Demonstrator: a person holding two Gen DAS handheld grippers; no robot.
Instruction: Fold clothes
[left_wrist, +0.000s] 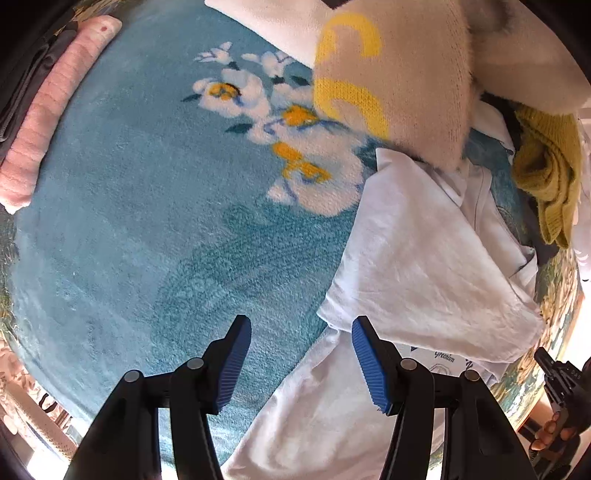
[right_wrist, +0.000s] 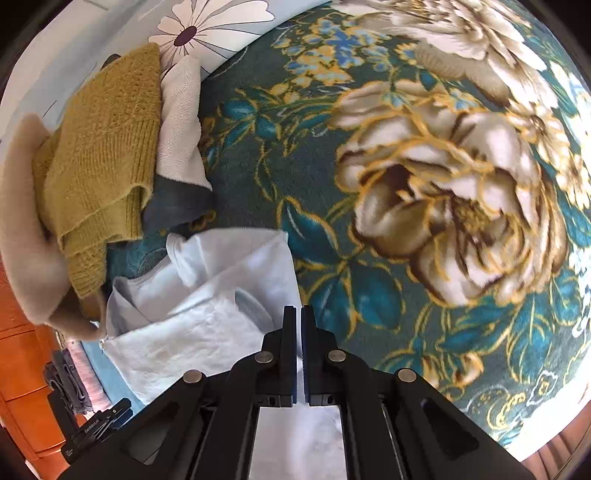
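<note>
Over the blanket (left_wrist: 110, 229), left tongs (left_wrist: 301, 362) gape; right tongs (right_wrist: 298, 332) pinch white shirt (right_wrist: 207, 295)

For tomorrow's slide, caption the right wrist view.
Right gripper shut on white garment, mustard sweater beside it.

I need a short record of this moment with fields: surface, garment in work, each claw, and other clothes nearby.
surface: floral blanket, teal and blue
garment in work: white T-shirt, crumpled, partly folded over itself
left claw: open, above the blanket beside the shirt's edge, holding nothing
right claw: shut on the white T-shirt
other clothes: mustard knit sweater; beige sweater with yellow letters; folded pink garment at the blanket's edge
</note>
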